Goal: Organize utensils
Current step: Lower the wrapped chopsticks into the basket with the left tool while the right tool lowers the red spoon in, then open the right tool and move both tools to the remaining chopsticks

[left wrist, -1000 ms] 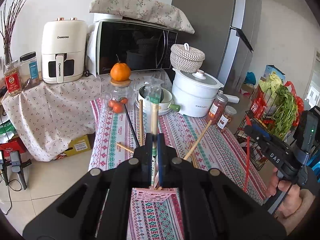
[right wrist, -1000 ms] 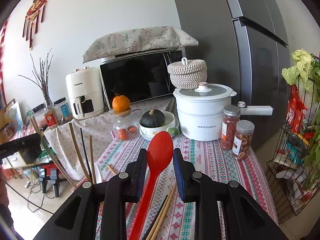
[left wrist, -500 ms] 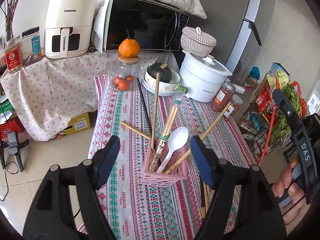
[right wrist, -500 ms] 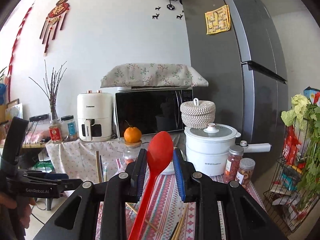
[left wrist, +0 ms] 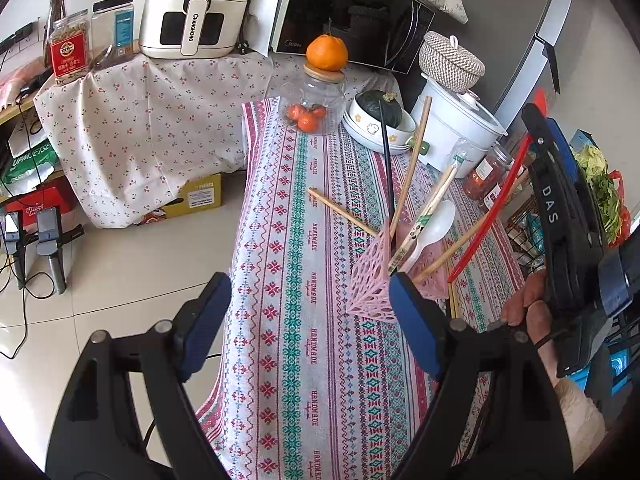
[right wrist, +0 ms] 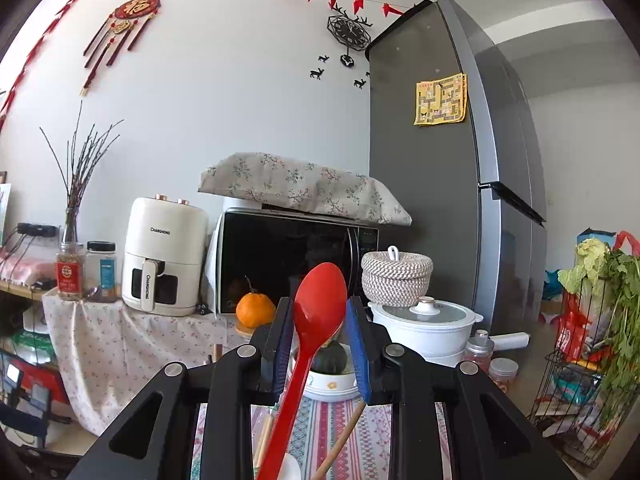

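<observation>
A pink lattice utensil holder (left wrist: 370,280) stands on the patterned tablecloth (left wrist: 304,320). It holds wooden chopsticks (left wrist: 408,176), a black chopstick, a panda-print pair and a white spoon (left wrist: 432,228). My left gripper (left wrist: 308,320) is open and empty, held above and in front of the holder. My right gripper (right wrist: 318,344) is shut on a red spoon (right wrist: 320,308), bowl upward. In the left wrist view the right gripper (left wrist: 560,216) holds the red spoon's handle (left wrist: 492,208) slanting down toward the holder's right side.
A loose wooden chopstick (left wrist: 340,210) lies on the cloth. Behind stand a glass jar (left wrist: 314,104) with an orange on top, a bowl with a squash (left wrist: 378,120), a white pot (left wrist: 460,124), spice jars (left wrist: 486,172), microwave (left wrist: 352,16) and air fryer (left wrist: 196,12). A vegetable rack (right wrist: 588,360) stands at the right.
My left gripper let go of the panda-print chopsticks into the holder, opened and drew back upward. My right gripper rose with the red spoon, moving over toward the holder.
</observation>
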A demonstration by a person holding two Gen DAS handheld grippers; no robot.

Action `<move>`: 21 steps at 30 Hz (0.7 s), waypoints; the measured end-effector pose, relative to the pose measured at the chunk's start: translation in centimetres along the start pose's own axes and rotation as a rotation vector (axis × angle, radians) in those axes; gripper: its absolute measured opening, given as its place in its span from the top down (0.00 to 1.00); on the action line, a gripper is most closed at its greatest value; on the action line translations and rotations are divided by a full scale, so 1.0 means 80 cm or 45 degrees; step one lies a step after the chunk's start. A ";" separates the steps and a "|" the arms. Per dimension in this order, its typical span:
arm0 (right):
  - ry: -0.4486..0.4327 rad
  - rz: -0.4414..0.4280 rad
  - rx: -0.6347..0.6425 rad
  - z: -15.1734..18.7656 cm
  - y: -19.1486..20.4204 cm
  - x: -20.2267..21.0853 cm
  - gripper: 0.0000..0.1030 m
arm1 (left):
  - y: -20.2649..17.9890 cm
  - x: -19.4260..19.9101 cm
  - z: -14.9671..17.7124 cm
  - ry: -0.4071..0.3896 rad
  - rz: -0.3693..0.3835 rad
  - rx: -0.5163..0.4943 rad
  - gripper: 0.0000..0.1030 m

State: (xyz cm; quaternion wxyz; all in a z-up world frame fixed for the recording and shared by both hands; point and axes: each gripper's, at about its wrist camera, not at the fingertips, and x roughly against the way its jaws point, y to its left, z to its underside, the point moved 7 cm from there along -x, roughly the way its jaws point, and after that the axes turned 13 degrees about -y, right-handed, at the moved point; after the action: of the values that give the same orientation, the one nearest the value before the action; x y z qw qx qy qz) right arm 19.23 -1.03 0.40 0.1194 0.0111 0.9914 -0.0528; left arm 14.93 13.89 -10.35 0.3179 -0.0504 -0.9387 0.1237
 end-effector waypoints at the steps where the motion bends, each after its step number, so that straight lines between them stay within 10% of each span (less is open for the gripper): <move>1: 0.001 0.009 0.015 0.005 0.004 -0.001 0.74 | 0.000 -0.001 0.001 0.007 0.002 0.000 0.21; 7: 0.044 -0.001 0.047 0.029 0.019 -0.003 0.70 | 0.000 0.001 0.001 0.012 0.018 0.011 0.21; 21: 0.242 -0.142 -0.085 -0.013 -0.057 0.013 0.21 | -0.015 -0.001 0.007 0.027 0.017 0.001 0.17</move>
State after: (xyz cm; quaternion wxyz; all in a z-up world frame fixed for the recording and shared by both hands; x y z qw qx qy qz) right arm 17.82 -5.46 1.60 0.0222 -0.0431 0.9985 -0.0249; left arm 14.61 12.60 -10.49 0.3270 -0.0581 -0.9349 0.1255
